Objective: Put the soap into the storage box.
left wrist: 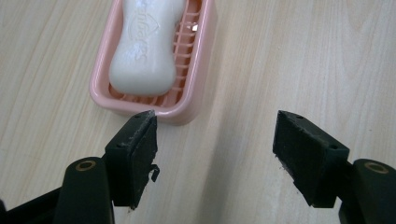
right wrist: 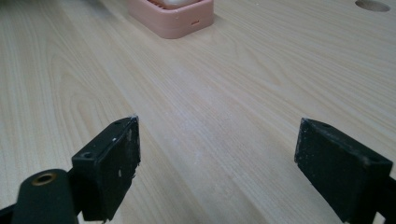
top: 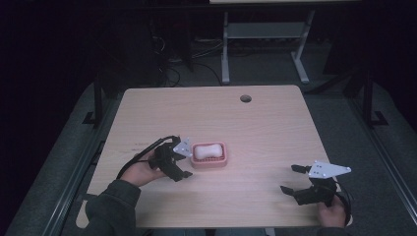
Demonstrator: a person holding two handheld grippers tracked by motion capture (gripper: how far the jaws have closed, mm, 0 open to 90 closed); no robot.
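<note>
A white bar of soap (top: 206, 151) lies in a pink ribbed soap dish (top: 216, 163) near the middle of the wooden table. My left gripper (top: 187, 162) sits right at the dish's left side, held by a hand in a dark sleeve. In the left gripper view the jaws of my left gripper (left wrist: 215, 126) stand open over bare wood, with the dish (left wrist: 198, 65) and soap (left wrist: 144, 51) just beyond the left jaw's tip. My right gripper (top: 288, 178) rests open near the table's front right, far from the dish (right wrist: 177, 21), nothing between its jaws (right wrist: 219, 126).
The light wooden table (top: 265, 132) has a round cable hole (top: 245, 98) near its far edge. Beyond it stand a white-legged desk frame (top: 225, 44) and loose cables on the dark floor.
</note>
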